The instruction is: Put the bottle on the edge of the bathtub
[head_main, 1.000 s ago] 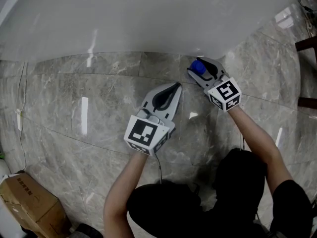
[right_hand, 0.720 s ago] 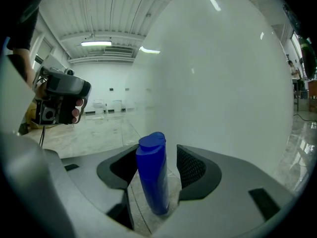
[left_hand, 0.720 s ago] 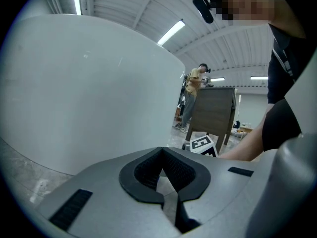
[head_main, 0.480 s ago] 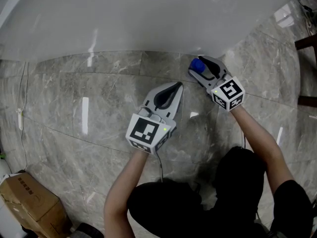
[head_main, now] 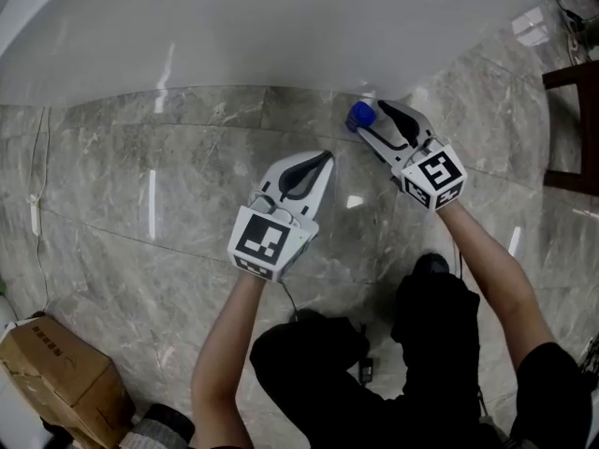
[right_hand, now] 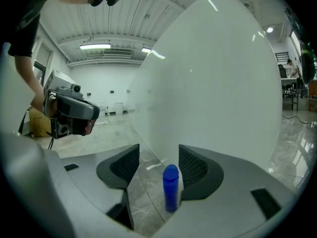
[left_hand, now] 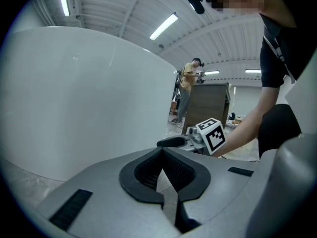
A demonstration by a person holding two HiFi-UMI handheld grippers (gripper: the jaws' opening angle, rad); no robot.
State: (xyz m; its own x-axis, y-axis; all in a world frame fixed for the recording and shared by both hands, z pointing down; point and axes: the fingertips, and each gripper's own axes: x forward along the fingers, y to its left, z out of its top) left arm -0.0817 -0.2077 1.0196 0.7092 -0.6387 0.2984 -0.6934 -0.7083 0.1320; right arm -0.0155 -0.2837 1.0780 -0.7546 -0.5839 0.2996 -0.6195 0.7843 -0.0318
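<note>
Gleaming grey marble floor point(head_main: 140, 166) beside bathtub point(head_main: 281, 26).

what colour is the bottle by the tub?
The bottle is solid blue, top to bottom. It shows best in the right gripper view.

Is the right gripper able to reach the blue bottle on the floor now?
Probably yes: the blue bottle stands upright between the open jaws of the right gripper, with nothing in the way.

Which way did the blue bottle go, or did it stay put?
No, it stayed put: the blue bottle stands at the base of the bathtub as before; only the view shifted.
</note>
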